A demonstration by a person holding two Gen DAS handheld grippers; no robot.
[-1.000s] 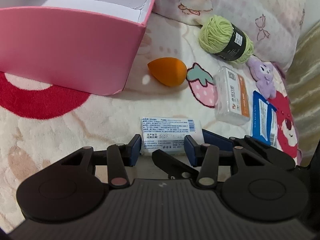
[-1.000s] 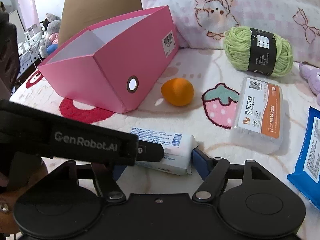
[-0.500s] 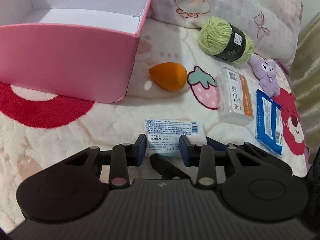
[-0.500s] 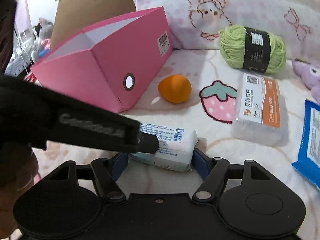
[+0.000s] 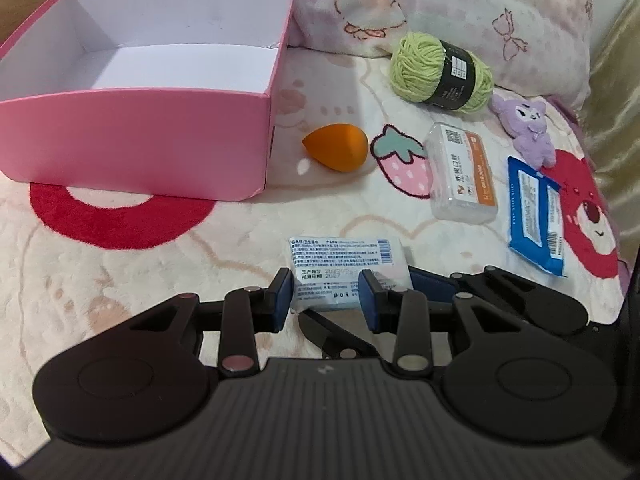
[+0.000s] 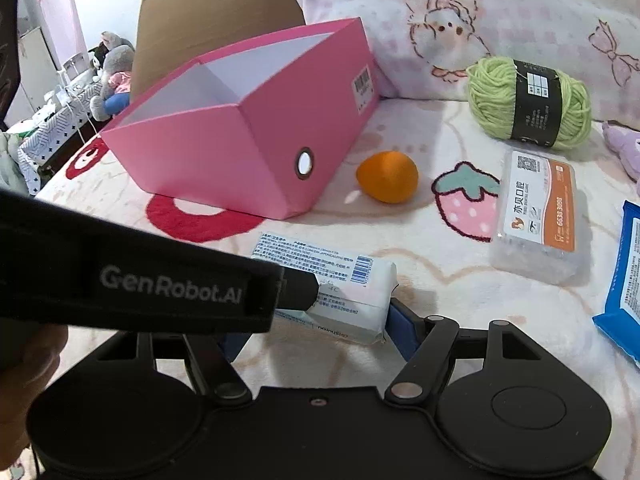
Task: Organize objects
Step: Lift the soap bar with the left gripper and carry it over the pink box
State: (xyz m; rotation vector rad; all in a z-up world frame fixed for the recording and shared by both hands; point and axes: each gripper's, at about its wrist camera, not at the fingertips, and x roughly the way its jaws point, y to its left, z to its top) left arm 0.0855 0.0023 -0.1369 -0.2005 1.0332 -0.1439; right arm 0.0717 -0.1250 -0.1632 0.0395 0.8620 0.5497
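A white tissue packet (image 5: 340,260) with a blue-printed label sits just above the blanket, between both grippers. My left gripper (image 5: 326,300) is shut on it, with a blue pad on either side. In the right wrist view one left fingertip (image 6: 300,292) presses on the packet (image 6: 352,280). My right gripper (image 6: 316,332) spans the packet's length. Its right pad (image 6: 400,330) touches the packet's end and its other pad is hidden behind the left gripper. The open pink box (image 5: 160,140) stands to the far left and holds nothing.
On the blanket lie an orange sponge egg (image 5: 336,148), green yarn (image 5: 440,72), a clear box with an orange label (image 5: 460,176), a blue wipes pack (image 5: 536,216) and a purple plush (image 5: 524,128). A pillow (image 5: 460,0) and brown cardboard (image 6: 208,12) stand behind.
My left jaws have closed onto the packet. The left gripper has since risen, so more of the box's inside shows. The right gripper has hardly moved.
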